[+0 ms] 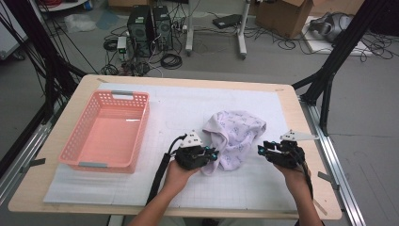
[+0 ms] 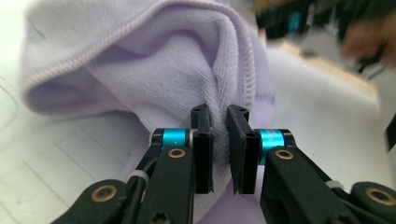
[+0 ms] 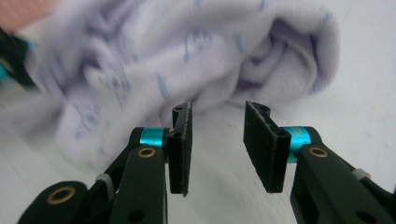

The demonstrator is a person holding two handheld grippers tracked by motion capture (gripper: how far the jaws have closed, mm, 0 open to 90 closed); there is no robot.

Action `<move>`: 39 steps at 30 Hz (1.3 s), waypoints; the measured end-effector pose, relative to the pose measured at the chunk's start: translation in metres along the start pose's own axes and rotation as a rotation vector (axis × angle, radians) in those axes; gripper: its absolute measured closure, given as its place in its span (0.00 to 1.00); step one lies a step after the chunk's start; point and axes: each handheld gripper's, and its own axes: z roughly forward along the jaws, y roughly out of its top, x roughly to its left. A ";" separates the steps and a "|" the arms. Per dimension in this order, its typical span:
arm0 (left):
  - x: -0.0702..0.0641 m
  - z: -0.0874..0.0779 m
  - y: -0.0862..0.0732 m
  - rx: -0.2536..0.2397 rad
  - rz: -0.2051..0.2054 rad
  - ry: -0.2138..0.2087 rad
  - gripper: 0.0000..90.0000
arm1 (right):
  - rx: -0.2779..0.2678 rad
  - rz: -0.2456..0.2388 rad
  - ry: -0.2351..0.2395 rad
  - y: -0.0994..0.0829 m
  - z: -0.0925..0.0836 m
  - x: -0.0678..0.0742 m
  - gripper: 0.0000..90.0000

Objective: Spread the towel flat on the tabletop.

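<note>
Left gripper pinching lilac cloth fold, right gripper open, level, just beside cloth

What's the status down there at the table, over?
Left hand-held gripper pinched on lilac cloth edge. Right hand-held gripper open, short of the cloth, nothing between its jaws. Pink basket off to the left, nothing in the way.

Left tool pinched nearly shut; right tool apparently open, both hands low.
</note>
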 end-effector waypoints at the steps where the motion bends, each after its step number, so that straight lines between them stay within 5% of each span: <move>1: 0.001 -0.002 0.002 -0.005 0.000 0.008 0.90 | 0.020 -0.007 -0.002 -0.004 0.004 -0.001 0.69; 5: 0.007 -0.010 0.006 -0.018 -0.003 0.041 0.90 | 0.090 -0.048 0.030 -0.016 0.028 0.007 0.66; 10: 0.015 -0.017 0.006 -0.017 -0.008 0.069 0.90 | 0.086 -0.112 0.117 -0.009 0.054 0.032 0.59; 14: 0.019 -0.025 0.004 -0.028 -0.023 0.079 0.90 | 0.097 -0.163 0.134 -0.004 0.066 0.046 0.90; 16: 0.021 -0.029 0.004 -0.039 -0.028 0.079 0.89 | 0.094 -0.178 0.121 -0.004 0.064 0.048 0.93; 23: 0.027 -0.054 -0.004 -0.051 -0.039 0.089 0.89 | 0.030 -0.102 0.170 -0.015 0.011 0.042 0.94; 29: 0.020 -0.072 -0.017 -0.061 -0.043 0.047 0.90 | 0.016 -0.078 0.148 -0.020 -0.033 0.038 0.94; 32: 0.014 -0.080 -0.015 -0.075 0.028 0.062 0.93 | 0.030 -0.057 0.092 -0.010 -0.047 0.038 0.94; 35: 0.015 -0.082 -0.020 -0.044 0.061 0.117 0.94 | 0.077 -0.009 0.008 0.005 -0.050 0.034 0.94; 39: 0.016 -0.077 -0.029 0.000 0.083 0.159 0.94 | 0.060 0.012 -0.005 0.024 -0.032 0.033 0.93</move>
